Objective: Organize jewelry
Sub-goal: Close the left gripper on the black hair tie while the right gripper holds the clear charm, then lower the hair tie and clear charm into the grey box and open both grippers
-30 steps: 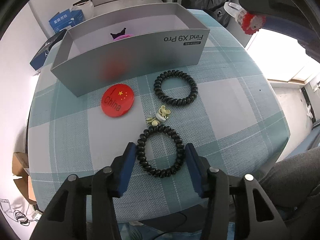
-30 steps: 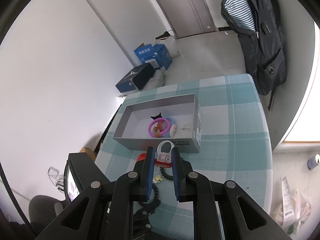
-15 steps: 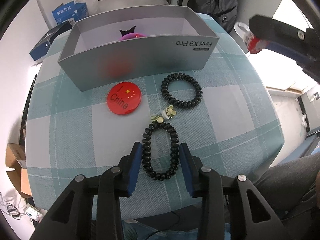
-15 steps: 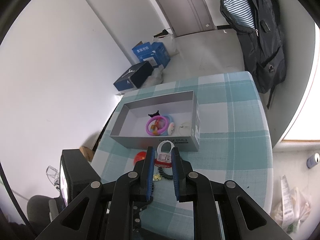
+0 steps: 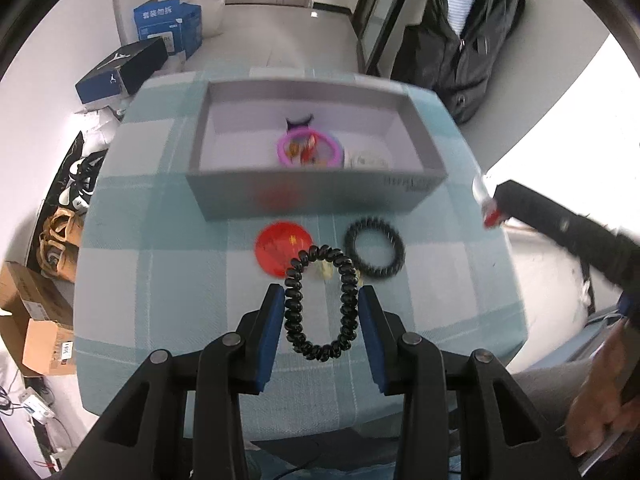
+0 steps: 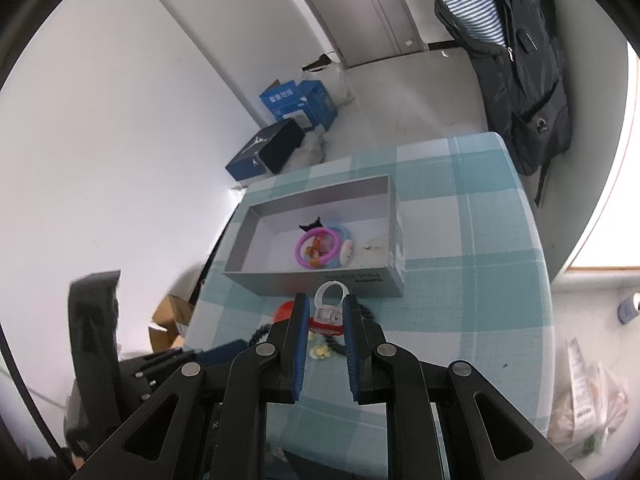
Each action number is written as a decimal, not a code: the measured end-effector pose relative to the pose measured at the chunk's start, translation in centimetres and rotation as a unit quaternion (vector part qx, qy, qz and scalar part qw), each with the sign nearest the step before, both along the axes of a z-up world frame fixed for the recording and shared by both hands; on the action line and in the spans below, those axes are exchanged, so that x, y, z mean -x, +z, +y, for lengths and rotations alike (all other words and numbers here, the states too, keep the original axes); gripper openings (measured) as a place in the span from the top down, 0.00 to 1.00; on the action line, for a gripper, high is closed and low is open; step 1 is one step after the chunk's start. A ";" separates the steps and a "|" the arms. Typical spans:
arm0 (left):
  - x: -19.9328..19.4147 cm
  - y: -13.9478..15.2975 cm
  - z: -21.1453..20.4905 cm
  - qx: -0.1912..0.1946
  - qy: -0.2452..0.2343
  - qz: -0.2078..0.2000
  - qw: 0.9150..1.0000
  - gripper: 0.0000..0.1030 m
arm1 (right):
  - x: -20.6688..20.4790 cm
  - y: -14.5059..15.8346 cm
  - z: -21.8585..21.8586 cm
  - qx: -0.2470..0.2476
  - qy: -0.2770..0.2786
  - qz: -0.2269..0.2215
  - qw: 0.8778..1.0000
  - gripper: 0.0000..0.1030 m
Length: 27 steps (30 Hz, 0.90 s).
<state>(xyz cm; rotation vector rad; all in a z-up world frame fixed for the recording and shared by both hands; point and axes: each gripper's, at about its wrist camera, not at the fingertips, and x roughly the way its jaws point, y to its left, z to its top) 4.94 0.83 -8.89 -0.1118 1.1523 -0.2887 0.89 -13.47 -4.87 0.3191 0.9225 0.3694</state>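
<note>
Above the checked tablecloth [image 5: 440, 280], near the grey box [image 5: 320, 196]: left gripper [image 5: 321, 302] clamped on a squeezed black spiral hair tie [image 5: 320, 304], lifted clear; right gripper [image 6: 326, 314] closed on a clear-and-red toy ring [image 6: 330, 308].

Readable markings in the scene

White Chinese characters are printed on the blue carton [image 6: 298, 101] on the floor, but they are too small to be made out with certainty. A white jumping-figure logo is borne by the dark blue shoebox [image 5: 120, 70] beside it. A small label with digits is seen on the cardboard box [image 5: 48, 346], too blurred to be read. Dark lettering on the near wall of the grey box [image 5: 316, 196] and the print on the red badge [image 5: 283, 249] are smeared beyond reading.
</note>
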 end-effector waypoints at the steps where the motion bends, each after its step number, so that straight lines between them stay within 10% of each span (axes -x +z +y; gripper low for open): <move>1: -0.2 0.2 0.2 0.007 0.002 0.000 1.000 0.69 | 0.0 0.1 0.1 -0.002 0.002 -0.001 1.000 0.85; 16: -6.7 4.6 1.7 0.087 0.020 -0.005 0.996 0.69 | -6.5 4.4 2.7 0.011 0.048 0.003 0.999 0.85; 27: -11.1 1.3 2.0 0.113 0.014 0.058 0.992 0.69 | -11.2 -0.2 3.7 0.023 0.063 0.035 0.997 0.85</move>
